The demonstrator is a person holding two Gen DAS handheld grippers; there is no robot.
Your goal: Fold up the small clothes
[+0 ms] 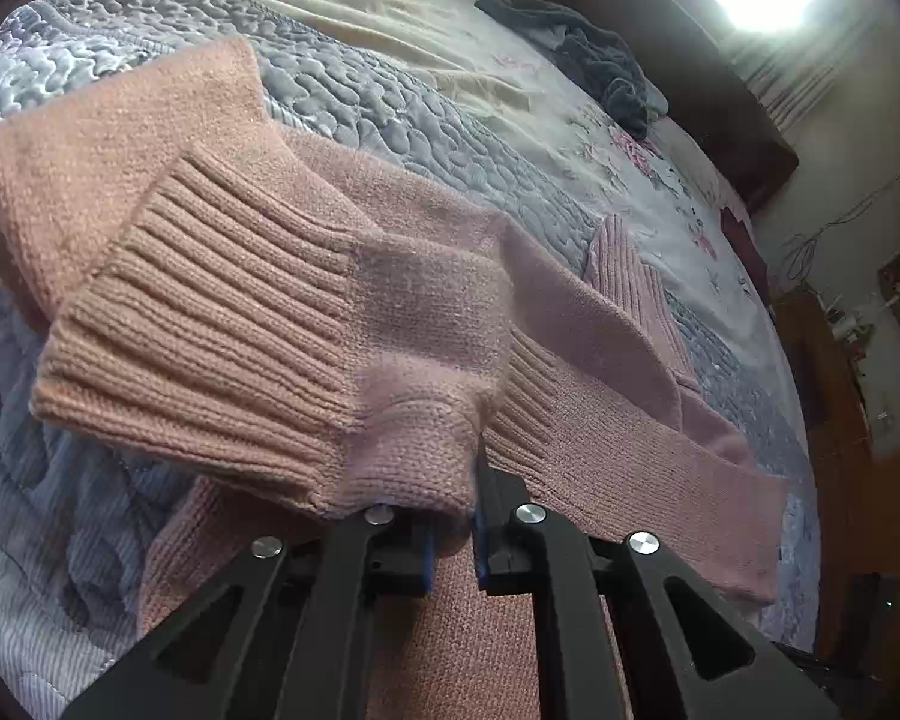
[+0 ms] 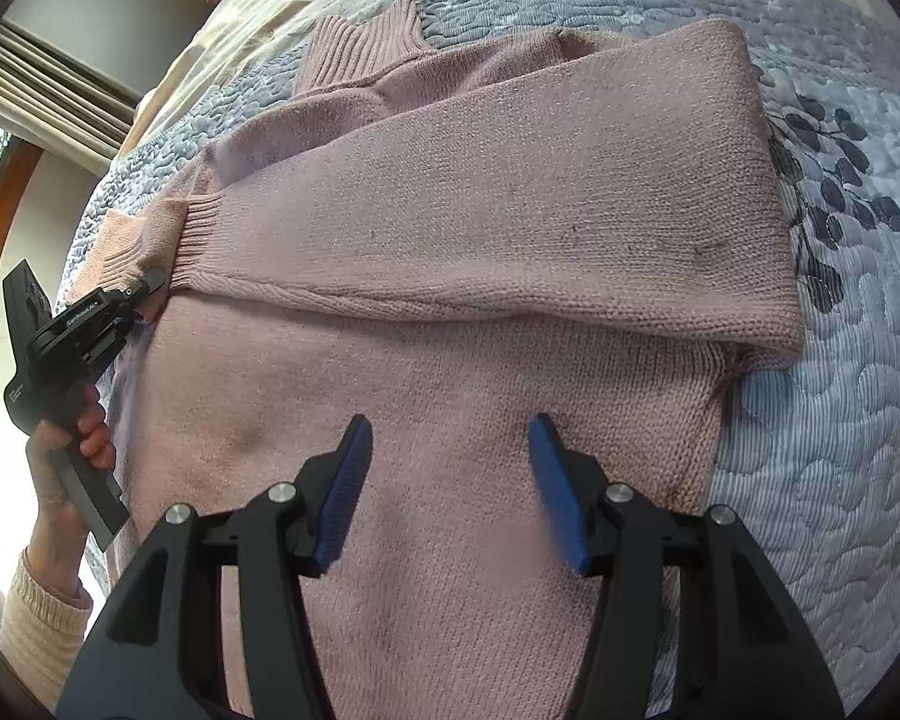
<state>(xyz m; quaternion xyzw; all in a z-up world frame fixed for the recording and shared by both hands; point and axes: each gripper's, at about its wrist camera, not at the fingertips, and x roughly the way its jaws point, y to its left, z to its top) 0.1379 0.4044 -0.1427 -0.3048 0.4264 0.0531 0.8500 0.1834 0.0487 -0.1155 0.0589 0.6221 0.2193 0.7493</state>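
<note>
Pink sweater (image 2: 480, 276) lies flat on the quilt (image 2: 840, 420) on the bed, one sleeve folded across the body. Left gripper (image 1: 453, 531) is clamped on the ribbed cuff (image 1: 222, 324) at the sweater's left edge. Right gripper (image 2: 450, 480) hangs over the lower body, fingers apart, holding nothing. Bare quilt right of the sweater; dark cloth (image 1: 588, 54) well apart, far side.

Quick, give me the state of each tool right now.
Left tool: shut on the pink sweater, gripping its sleeve near the cuff.
Right tool: open, holding nothing, above the sweater body.
</note>
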